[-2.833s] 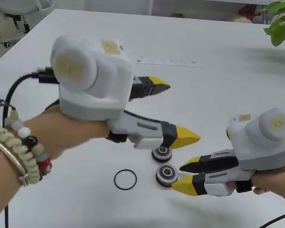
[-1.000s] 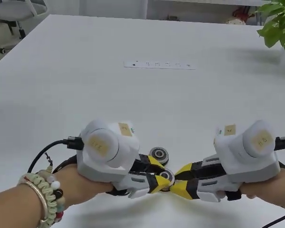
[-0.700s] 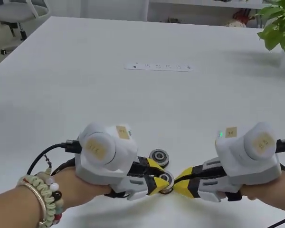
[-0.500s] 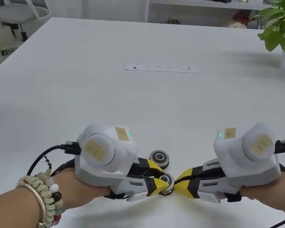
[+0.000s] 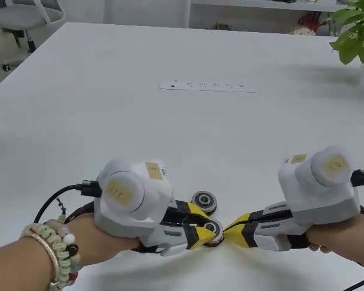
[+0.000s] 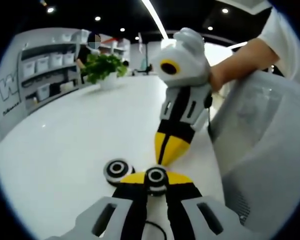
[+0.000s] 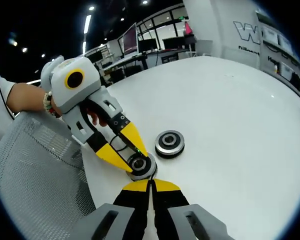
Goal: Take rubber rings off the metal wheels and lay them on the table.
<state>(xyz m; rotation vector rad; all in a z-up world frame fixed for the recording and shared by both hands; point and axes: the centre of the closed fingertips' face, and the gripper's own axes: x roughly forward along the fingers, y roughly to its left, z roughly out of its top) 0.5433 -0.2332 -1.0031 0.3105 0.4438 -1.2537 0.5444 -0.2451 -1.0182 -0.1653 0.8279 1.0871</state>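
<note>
- Two grippers that hung raised and spread above the surface (image 5: 170,133) a few seconds ago are now down at the near wheel (image 5: 214,229), meeting it tip to tip from opposite sides.
- One loose ring lay on the surface beside the wheels then. In the head view the left gripper (image 5: 204,222) now stands over that spot.
- Within the last half second the right gripper (image 5: 230,225) has rolled and its body has lifted a little, while its tips have stayed at the wheel. The head view itself has barely shifted, so this is the hand moving. I take it as the start of prying this wheel's own ring loose, so the second removal seems under way but not done.
- Left fingers (image 7: 134,140): closed to the width of the near wheel and clamped on it from both sides, holding it low at the surface.
- Right fingers (image 7: 166,192): pressed together with no gap to be seen, their tips touching the rim of the held wheel. Whether a bit of rubber is nipped between them cannot be told.
- The far wheel (image 5: 203,200) sits just beside the held one, touched by neither gripper, and its dark rubber ring (image 7: 158,144) is still on it.
</note>
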